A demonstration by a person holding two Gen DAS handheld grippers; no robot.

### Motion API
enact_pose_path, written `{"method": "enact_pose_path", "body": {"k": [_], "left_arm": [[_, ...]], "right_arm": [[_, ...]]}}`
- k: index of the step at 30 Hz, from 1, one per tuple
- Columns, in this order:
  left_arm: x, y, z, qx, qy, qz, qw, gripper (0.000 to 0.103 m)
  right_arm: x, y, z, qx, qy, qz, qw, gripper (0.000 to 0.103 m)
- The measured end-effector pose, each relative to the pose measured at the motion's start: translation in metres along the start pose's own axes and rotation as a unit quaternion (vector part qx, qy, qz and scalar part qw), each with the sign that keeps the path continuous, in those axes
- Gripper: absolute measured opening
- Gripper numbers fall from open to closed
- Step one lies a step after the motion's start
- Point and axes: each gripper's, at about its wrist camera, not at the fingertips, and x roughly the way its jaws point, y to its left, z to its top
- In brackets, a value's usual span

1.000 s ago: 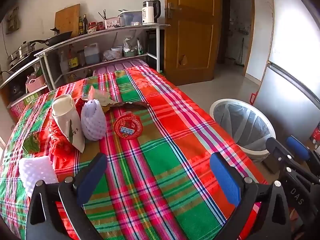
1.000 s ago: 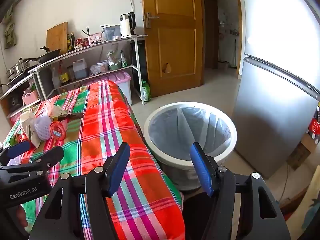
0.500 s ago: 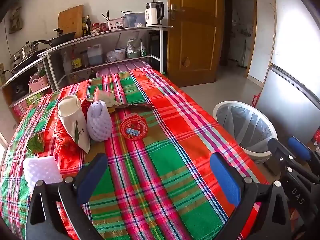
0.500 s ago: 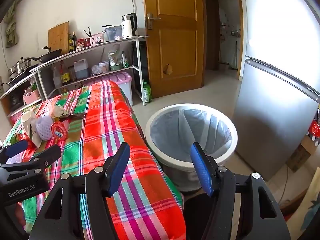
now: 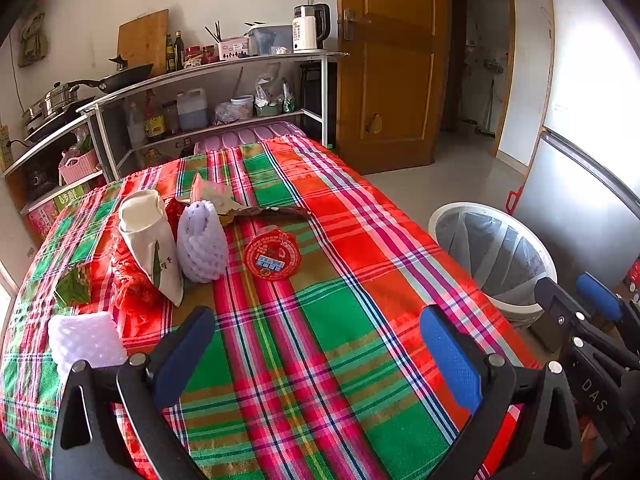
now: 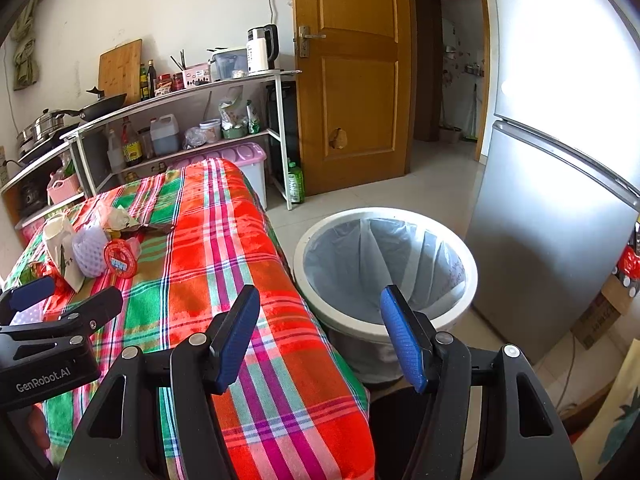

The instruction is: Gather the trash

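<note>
Trash lies on the plaid tablecloth (image 5: 352, 320): a white paper cup (image 5: 150, 240), a purple foam net (image 5: 202, 246), a round red lid (image 5: 272, 258), a red plastic bag (image 5: 134, 288), a white foam net (image 5: 86, 340) and crumpled wrappers (image 5: 216, 194). My left gripper (image 5: 316, 352) is open and empty above the near table edge. My right gripper (image 6: 320, 336) is open and empty, between the table's right edge and the white lined trash bin (image 6: 386, 268). The bin also shows in the left wrist view (image 5: 494, 252).
A metal shelf (image 5: 216, 92) with pans, bottles and a kettle stands behind the table. A wooden door (image 6: 352, 72) is at the back. A grey fridge (image 6: 560, 220) stands right of the bin. A purple-lidded box (image 6: 240, 160) sits by the table's far end.
Both grippers have drawn back and risen slightly, so the table and bin look a little farther away. Both stay open and empty.
</note>
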Motion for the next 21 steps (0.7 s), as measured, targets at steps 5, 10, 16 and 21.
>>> {"method": "enact_pose_path", "body": {"k": [5, 10, 16, 21], "left_arm": [[0.0004, -0.0012, -0.0016, 0.002, 0.001, 0.0, 1.0, 0.103], [0.0008, -0.0019, -0.0016, 0.001, 0.0, 0.003, 1.0, 0.103], [0.0009, -0.0016, -0.0013, 0.001, 0.001, 0.002, 1.0, 0.103], [-0.0004, 0.0002, -0.0015, -0.001, -0.001, 0.003, 1.0, 0.103]], "right_arm": [[0.0002, 0.0003, -0.0005, 0.001, 0.001, -0.001, 1.0, 0.063], [0.0006, -0.0006, -0.0008, 0.0, 0.001, -0.001, 1.0, 0.063], [0.0, -0.0004, 0.0002, 0.001, 0.0, -0.002, 1.0, 0.063], [-0.0002, 0.0, 0.0007, -0.001, 0.001, -0.001, 1.0, 0.063]]}}
